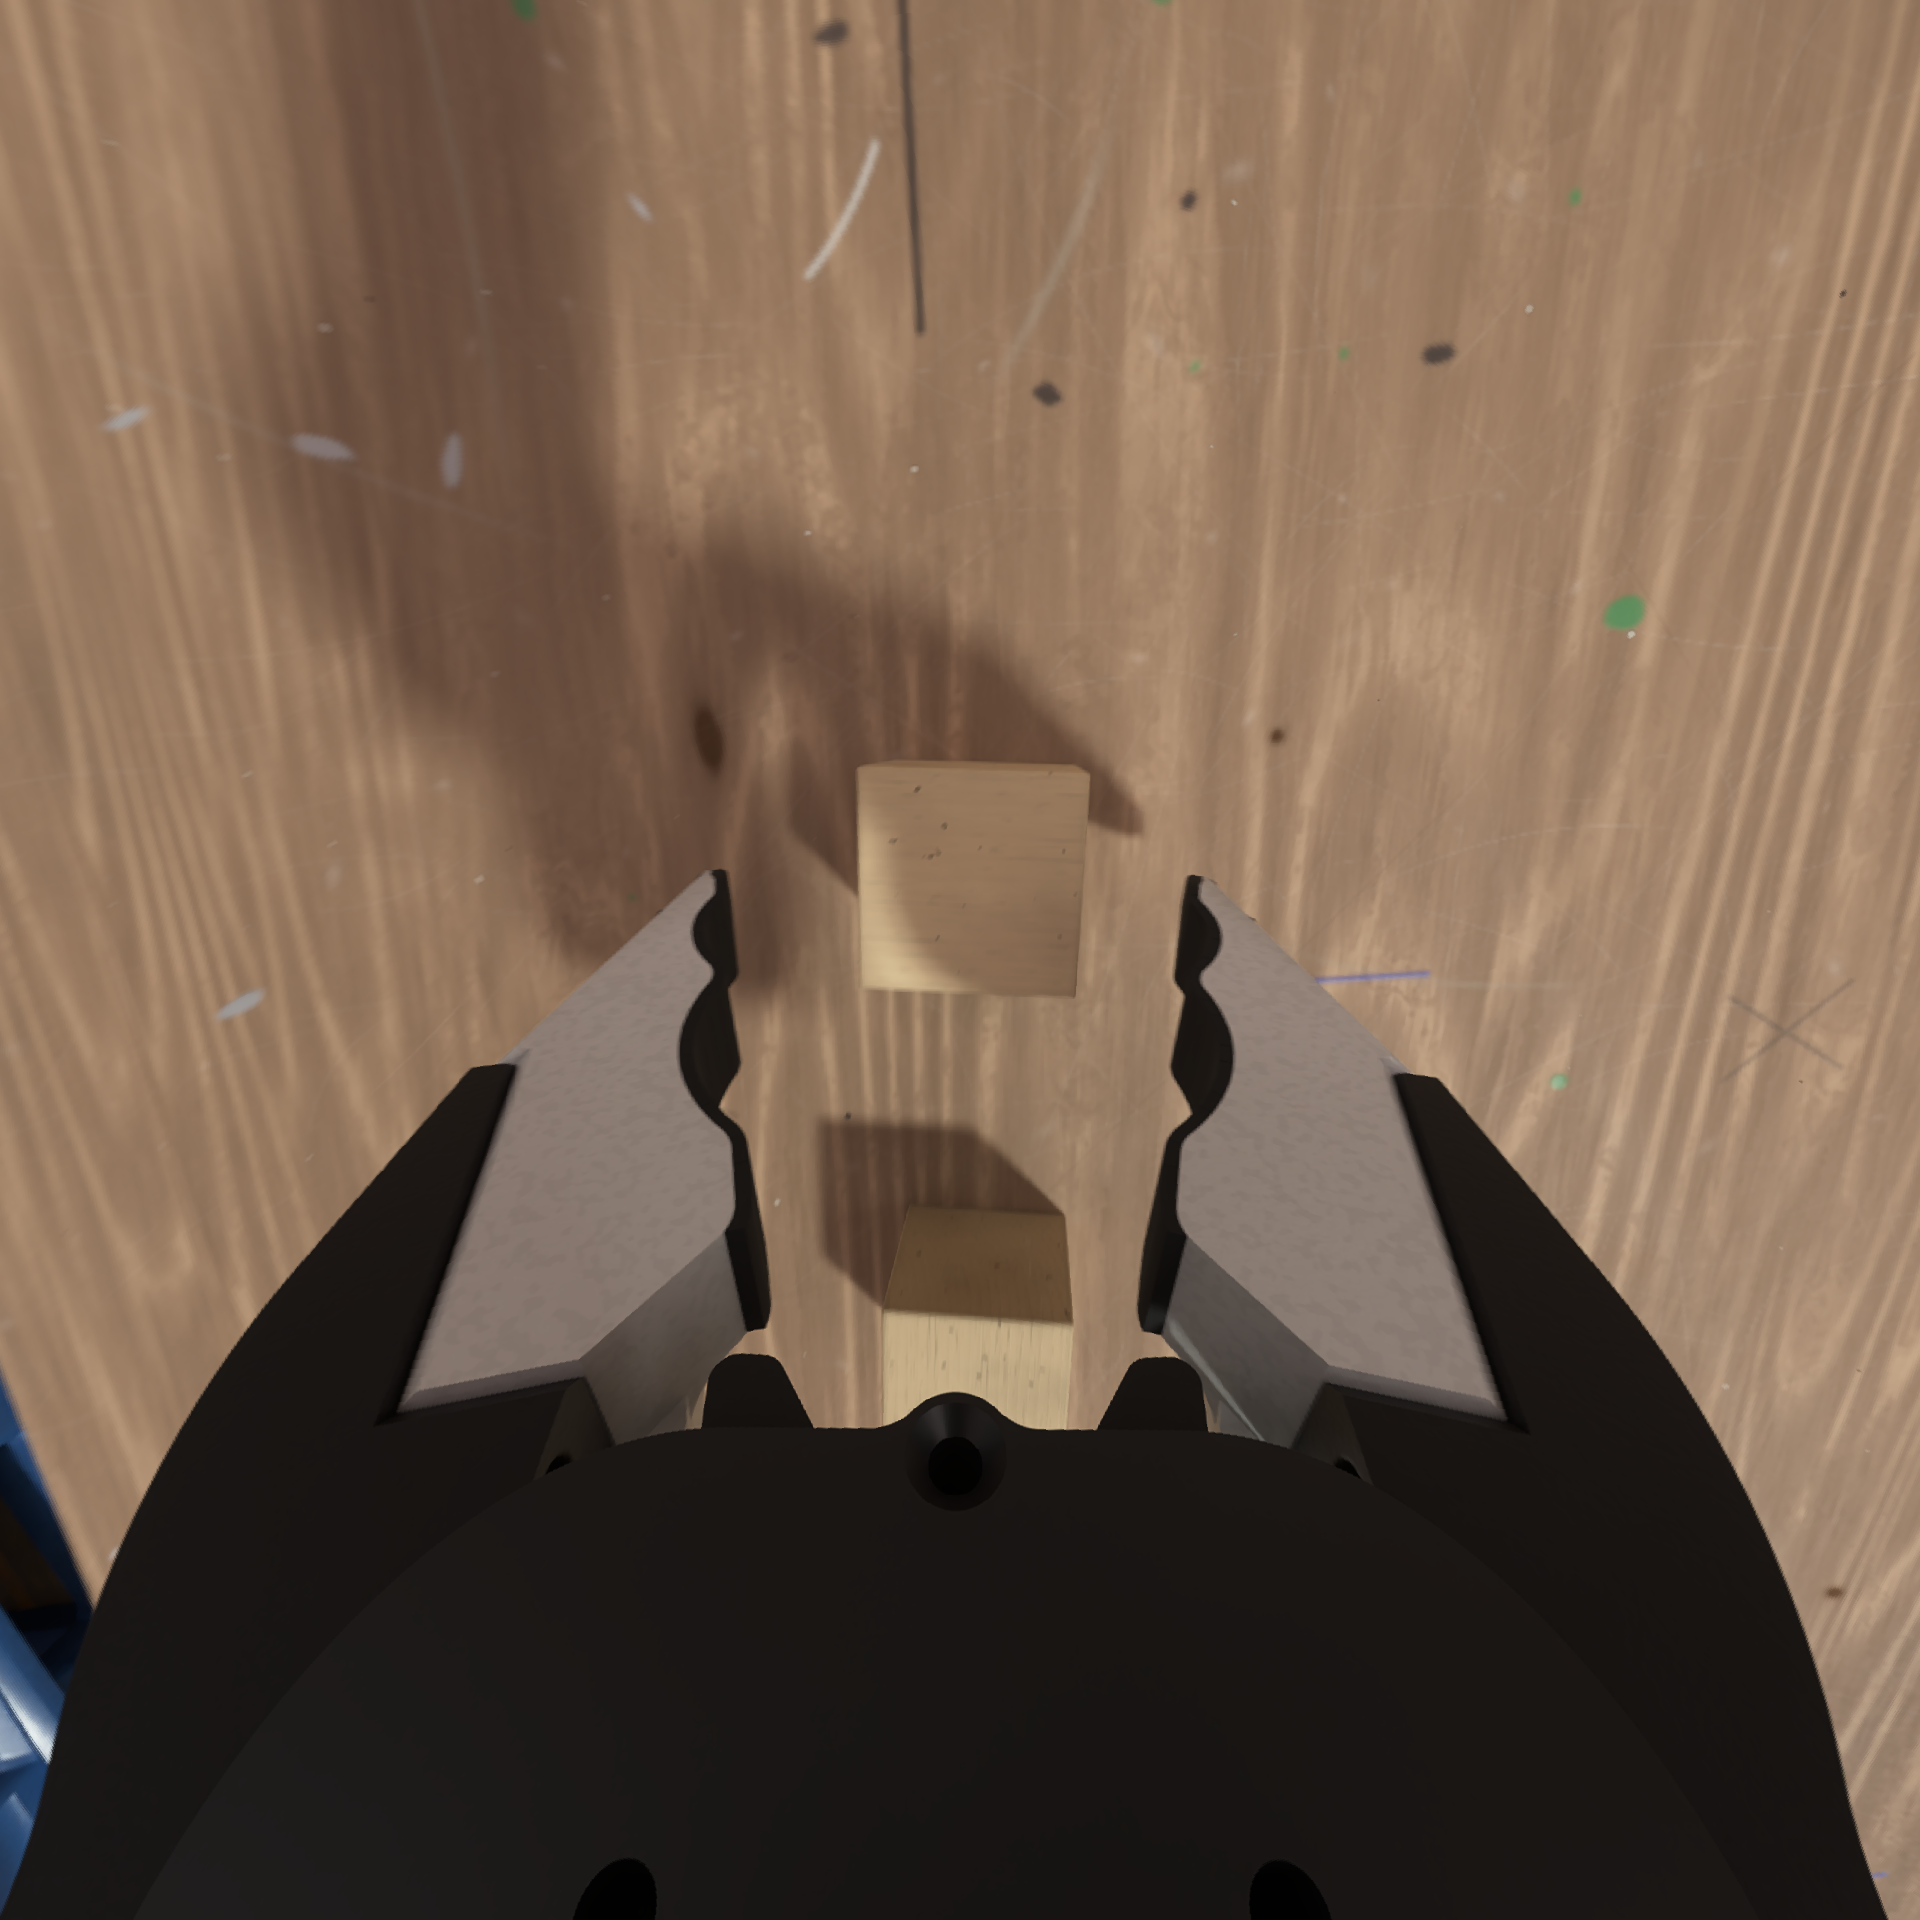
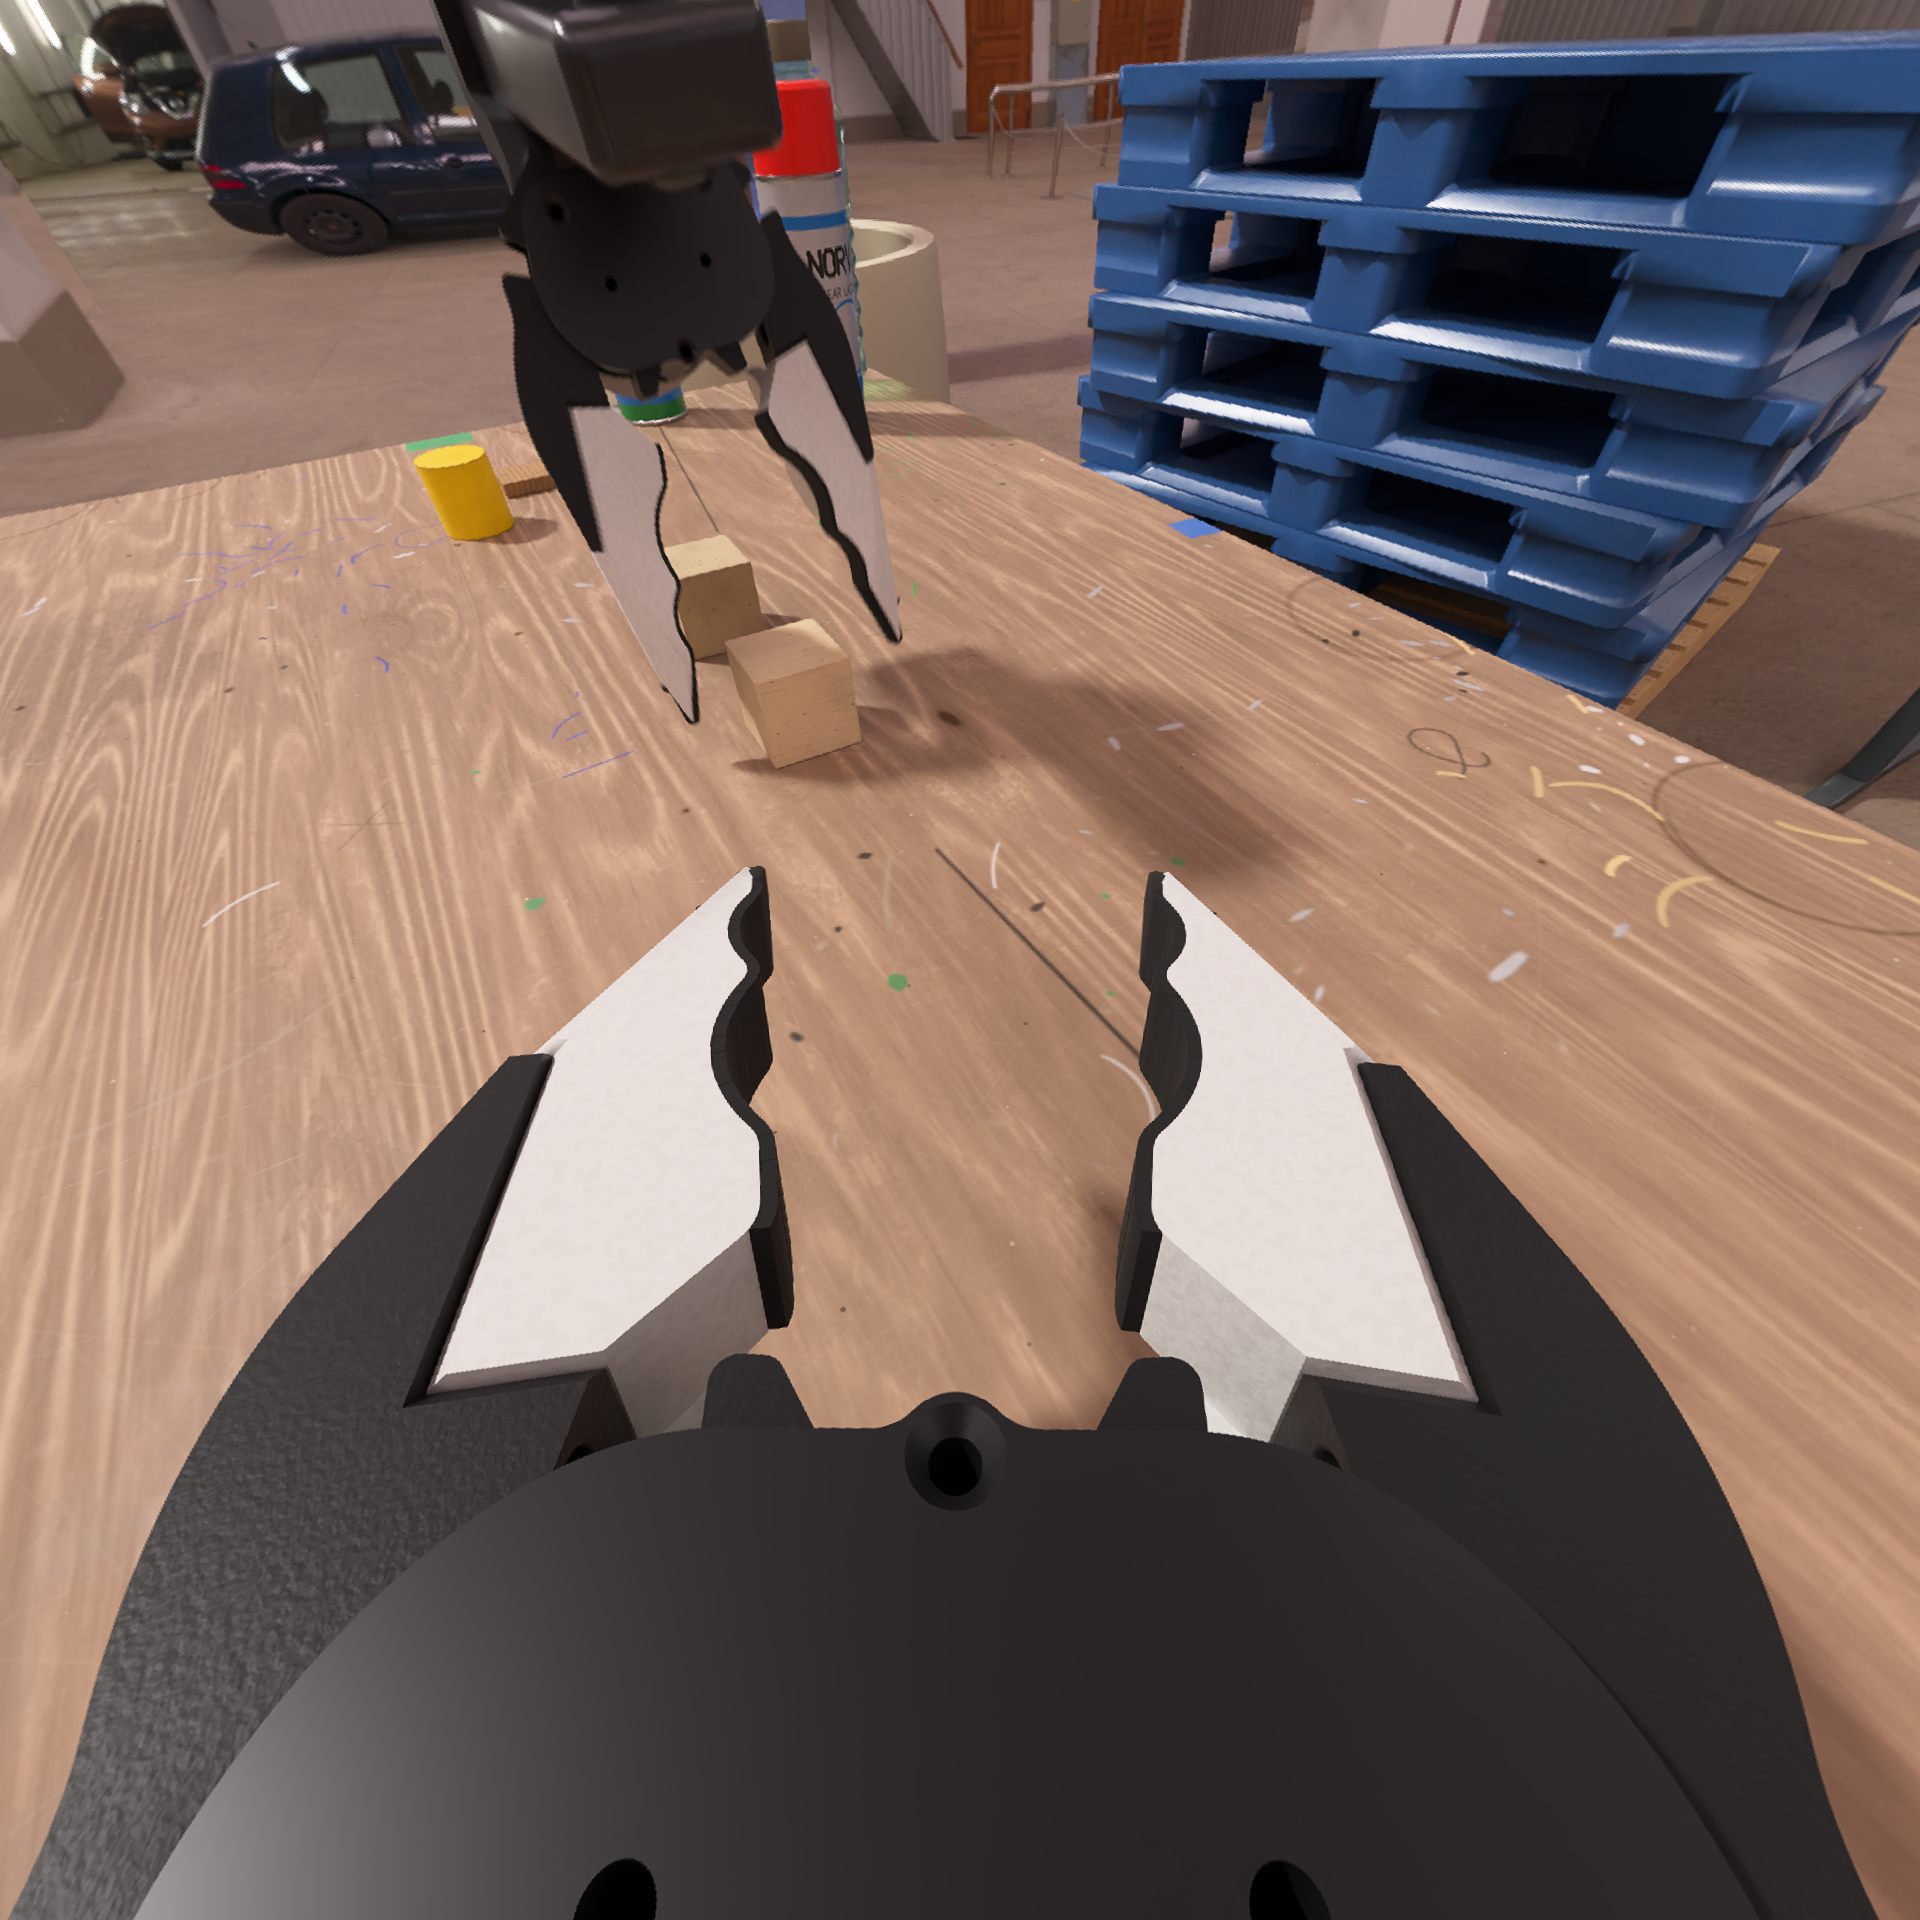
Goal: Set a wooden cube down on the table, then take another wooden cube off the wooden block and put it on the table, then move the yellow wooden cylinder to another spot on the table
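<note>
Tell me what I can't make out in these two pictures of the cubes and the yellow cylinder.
- Near wooden cube, left wrist view: its lower part is hidden behind the left tool body.
- Far wooden cube, right wrist view: its left side is covered by a left tool finger, so contact cannot be judged.
- Flat wooden piece behind the yellow cylinder: mostly hidden, too small to identify.
- Spray can: partly blocked by the left tool.

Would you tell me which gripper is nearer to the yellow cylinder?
Left. The left gripper hangs open above the two wooden cubes, not far from the yellow cylinder; the right gripper sits open much farther back along the table.
</note>
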